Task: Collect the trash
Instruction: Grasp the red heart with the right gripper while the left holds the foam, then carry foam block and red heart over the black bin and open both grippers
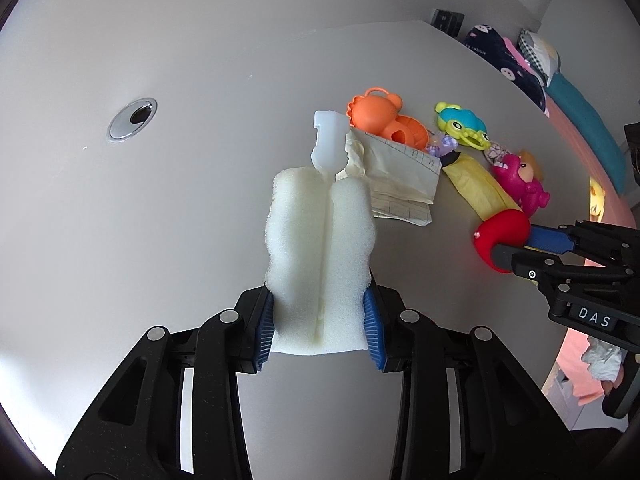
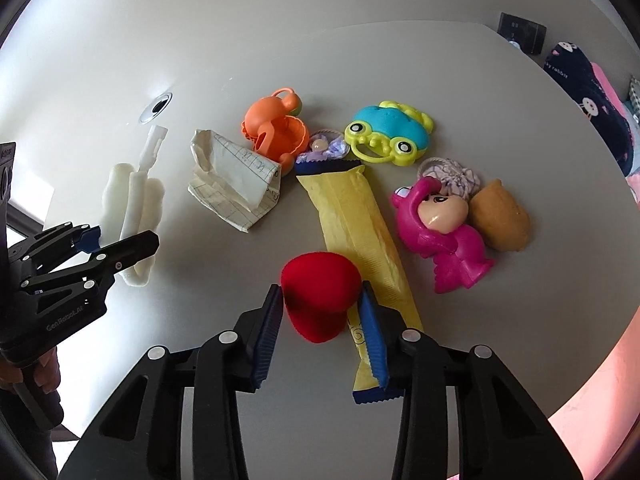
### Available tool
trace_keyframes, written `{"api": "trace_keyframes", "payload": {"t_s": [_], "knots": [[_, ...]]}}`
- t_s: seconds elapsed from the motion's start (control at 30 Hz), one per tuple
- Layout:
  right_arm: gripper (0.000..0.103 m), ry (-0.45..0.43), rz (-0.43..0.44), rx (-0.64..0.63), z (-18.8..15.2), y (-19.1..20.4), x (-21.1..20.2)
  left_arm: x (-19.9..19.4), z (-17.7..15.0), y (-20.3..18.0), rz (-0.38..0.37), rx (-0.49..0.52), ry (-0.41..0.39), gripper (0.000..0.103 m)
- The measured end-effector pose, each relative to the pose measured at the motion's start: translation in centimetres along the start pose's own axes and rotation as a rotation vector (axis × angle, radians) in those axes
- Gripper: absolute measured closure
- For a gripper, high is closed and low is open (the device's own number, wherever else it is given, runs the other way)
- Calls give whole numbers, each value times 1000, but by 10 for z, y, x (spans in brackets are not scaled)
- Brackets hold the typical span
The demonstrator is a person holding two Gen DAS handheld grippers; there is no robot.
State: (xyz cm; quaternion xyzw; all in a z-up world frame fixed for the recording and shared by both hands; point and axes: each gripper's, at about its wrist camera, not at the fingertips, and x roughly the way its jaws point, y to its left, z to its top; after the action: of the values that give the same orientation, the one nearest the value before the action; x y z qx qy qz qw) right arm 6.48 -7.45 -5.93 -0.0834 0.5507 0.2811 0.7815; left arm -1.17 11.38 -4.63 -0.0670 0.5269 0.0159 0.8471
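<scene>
Low in the left wrist view, the left gripper clamps a piece of white foam, its blue pads pressed into both edges. The foam's far end overlaps a white plastic piece, so their join is hard to read. Beyond lie a crumpled paper, partly covered by the foam's tip, and an orange toy.

At the bottom centre of the right wrist view, the right gripper is closed on a red soft object; the pads squeeze its sides and its lower edge bulges out below them. What this red thing is I cannot tell. Just right of it, a yellow wrapper runs diagonally, its lower end hidden behind the right finger.

Further up that frame sit a blue and yellow toy, a pink figure and a tan lump touching the figure. A small purple item is mostly tucked behind the orange toy and the wrapper.

Everything rests on a white table, which has a metal-ringed hole at upper left. The frame's rim cuts off the bedding at far right.
</scene>
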Motion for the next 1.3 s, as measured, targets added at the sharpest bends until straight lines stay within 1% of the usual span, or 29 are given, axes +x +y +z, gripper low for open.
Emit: {"api": "trace_keyframes", "payload": {"t_s": [0.1, 0.23, 0.53, 0.73, 0.87, 1.0, 1.13, 1.3], "knots": [[69, -2, 11, -10, -3, 3, -2, 2, 1, -4, -2, 5, 3, 66], [72, -21, 44, 12, -10, 1, -11, 3, 6, -14, -4, 30, -2, 66], [73, -81, 44, 53, -32, -10, -45, -3, 11, -47, -8, 88, -20, 66], [73, -118, 39, 93, -53, -33, -69, -6, 11, -84, -28, 147, -29, 66], [73, -141, 20, 135, -69, -48, -83, -9, 7, -111, -48, 197, -31, 66], [73, -163, 2, 181, -89, -69, -97, -11, 4, -138, -72, 247, -31, 66], [73, -185, -18, 230, -117, -86, -115, -14, -2, -164, -100, 298, -28, 66], [73, -196, -41, 287, -138, -107, -123, -13, -9, -194, -133, 362, -16, 66]]}}
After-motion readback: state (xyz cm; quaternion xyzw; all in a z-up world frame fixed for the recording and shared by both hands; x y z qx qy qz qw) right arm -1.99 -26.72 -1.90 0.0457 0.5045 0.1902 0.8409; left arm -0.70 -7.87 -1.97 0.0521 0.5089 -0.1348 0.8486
